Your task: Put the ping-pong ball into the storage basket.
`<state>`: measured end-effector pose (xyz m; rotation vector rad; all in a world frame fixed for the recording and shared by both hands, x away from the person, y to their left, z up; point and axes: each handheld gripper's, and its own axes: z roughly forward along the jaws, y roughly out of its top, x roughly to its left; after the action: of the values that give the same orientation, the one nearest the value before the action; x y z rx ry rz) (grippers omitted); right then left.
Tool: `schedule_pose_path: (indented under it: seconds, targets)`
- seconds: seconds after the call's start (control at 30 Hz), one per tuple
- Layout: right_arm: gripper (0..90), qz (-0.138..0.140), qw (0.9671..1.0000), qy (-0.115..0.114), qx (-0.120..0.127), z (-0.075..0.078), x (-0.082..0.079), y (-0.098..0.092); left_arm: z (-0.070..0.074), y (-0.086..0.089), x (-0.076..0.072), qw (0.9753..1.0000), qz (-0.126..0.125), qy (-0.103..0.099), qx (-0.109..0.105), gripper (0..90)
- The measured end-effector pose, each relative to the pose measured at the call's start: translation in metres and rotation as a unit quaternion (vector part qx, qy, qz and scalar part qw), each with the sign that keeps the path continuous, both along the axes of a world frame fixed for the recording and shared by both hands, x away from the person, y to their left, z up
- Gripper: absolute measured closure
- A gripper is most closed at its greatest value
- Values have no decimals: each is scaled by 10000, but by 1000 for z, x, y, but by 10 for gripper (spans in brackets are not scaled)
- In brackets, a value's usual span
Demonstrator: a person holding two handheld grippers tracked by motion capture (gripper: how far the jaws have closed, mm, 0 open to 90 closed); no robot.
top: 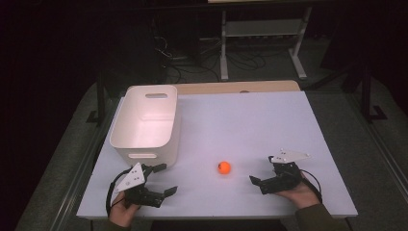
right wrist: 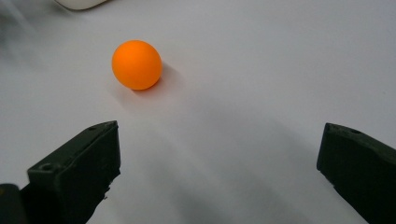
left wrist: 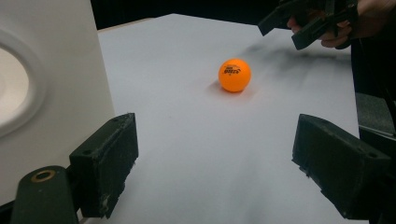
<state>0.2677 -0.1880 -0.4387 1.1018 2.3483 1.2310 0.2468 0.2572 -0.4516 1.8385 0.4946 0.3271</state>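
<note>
We count one table (top: 269,120), the largest thing before us, with a pale matte white top and a strip of light wood showing along its far edge. Around it the room is dark: grey floor on both sides, a white metal frame (top: 262,43) standing well beyond the far edge, and a tangle of cables (top: 192,60) on the floor near that frame.

Next in size we see one white bin (top: 144,122), open at the top, with a slot handle in each short wall. It stands on the left part of the table, and nothing shows inside it. In the left gripper view its near wall (left wrist: 51,93) rises just beside the left jaw.

We count two grippers, each held in a hand near the table's front edge. Our left gripper (top: 163,179) sits just in front of the bin, its jaws spread wide with nothing between them. Our right gripper (top: 261,171) is at the right, jaws likewise spread wide and empty.

Smallest, we count one orange ball (top: 223,167). It rests on the bare white surface between the two grippers, touching neither, closer to the right one. In the left gripper view dark print shows on the ball (left wrist: 234,75); in the right gripper view the ball (right wrist: 137,64) lies ahead of the jaws, toward the left one.
</note>
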Motion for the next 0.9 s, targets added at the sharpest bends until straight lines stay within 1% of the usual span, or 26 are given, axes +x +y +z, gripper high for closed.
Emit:
schedule_pose_path:
  seconds: [0.17, 0.33, 0.47, 0.67, 0.9]
  targets:
    - [0, 44, 10000, 21, -18, 1, 1, 2, 0, 0, 0, 10000, -1, 4, 7, 140]
    - [0, 85, 10000, -10, -30, 3, 1, 4, 0, -1, 0, 10000, 8, 14, 51, 141]
    - [0, 113, 9999, -32, -41, 4, 1, 6, 0, -1, 0, 10000, 10, 22, 30, 140]
    - [0, 125, 9999, -28, -22, 4, 3, 7, 0, -1, 0, 10000, 9, 9, 32, 140]
    - [0, 109, 9999, -11, -58, 4, 5, 9, 0, -1, 0, 10000, 15, 17, 32, 140]
